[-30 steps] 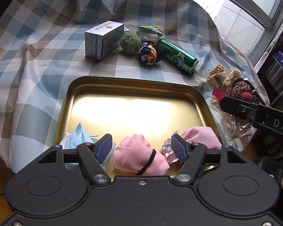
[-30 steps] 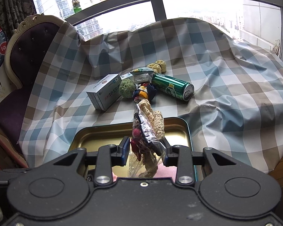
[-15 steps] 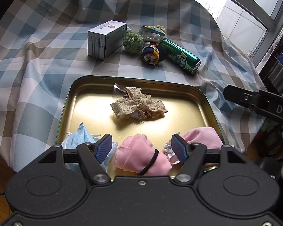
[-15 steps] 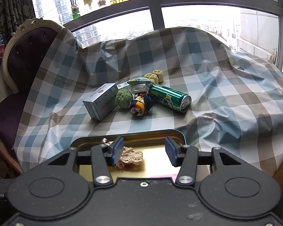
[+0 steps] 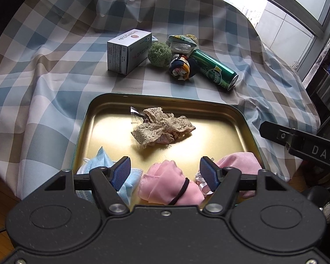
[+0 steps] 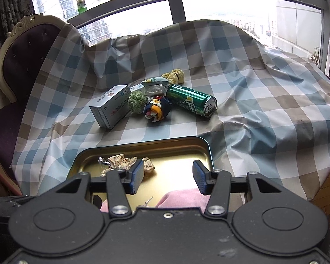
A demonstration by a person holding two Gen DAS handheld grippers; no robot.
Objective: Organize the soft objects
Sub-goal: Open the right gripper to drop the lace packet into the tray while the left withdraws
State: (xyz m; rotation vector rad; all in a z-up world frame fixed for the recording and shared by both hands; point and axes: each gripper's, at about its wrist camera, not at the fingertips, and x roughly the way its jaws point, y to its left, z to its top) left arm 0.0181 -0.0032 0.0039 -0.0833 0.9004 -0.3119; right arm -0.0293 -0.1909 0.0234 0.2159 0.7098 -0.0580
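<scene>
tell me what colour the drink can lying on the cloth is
Green; the can shows best in the right wrist view.

Daylight from the window (image 6: 231,11) glares off the tray (image 5: 209,118); edges fisheye-bent.

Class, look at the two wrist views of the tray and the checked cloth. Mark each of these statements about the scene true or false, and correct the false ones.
1. The lace bow lies inside the gold tray. True.
2. The green can stands upright. False: it lies on its side on the checked cloth.
3. The right gripper holds the lace bow. False: its jaws are open and empty.
4. The white box sits outside the tray. True.
5. The left gripper is shut on the pink cloth. False: its jaws stand open above it.
</scene>
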